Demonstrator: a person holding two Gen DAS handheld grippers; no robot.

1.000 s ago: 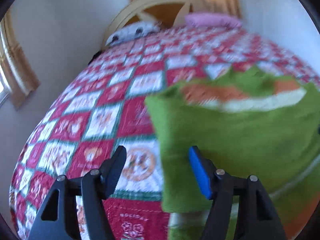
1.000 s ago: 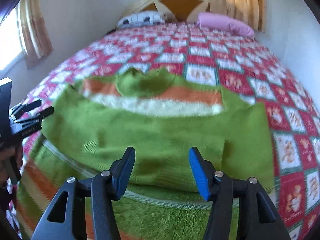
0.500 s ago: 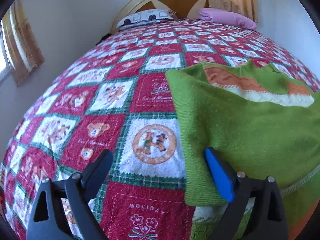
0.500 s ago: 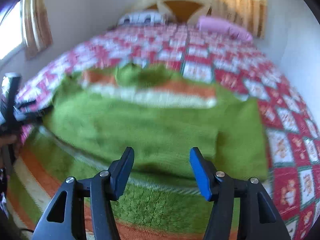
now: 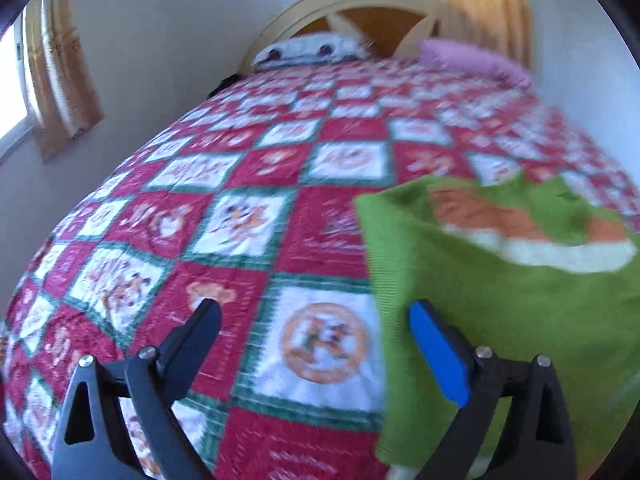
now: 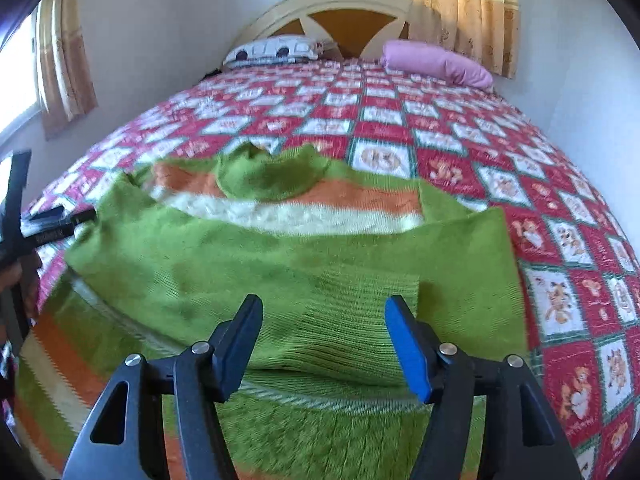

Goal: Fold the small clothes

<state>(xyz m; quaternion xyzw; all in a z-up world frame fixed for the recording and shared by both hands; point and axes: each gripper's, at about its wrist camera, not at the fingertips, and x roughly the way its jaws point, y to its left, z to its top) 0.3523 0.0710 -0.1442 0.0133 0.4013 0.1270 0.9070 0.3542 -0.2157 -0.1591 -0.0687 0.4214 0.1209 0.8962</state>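
A green sweater (image 6: 280, 264) with orange and white stripes lies on a bed's quilt (image 6: 460, 136), sleeves folded inward. The right gripper (image 6: 324, 344) hovers above it, jaws apart, having just widened, gripping nothing.

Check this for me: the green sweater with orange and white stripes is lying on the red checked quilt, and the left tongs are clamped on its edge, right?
Not quite. The left tongs are open and hold nothing; the left wrist view shows the green sweater beside them, its edge by the blue pad. The rest stands: it lies on the red checked quilt.
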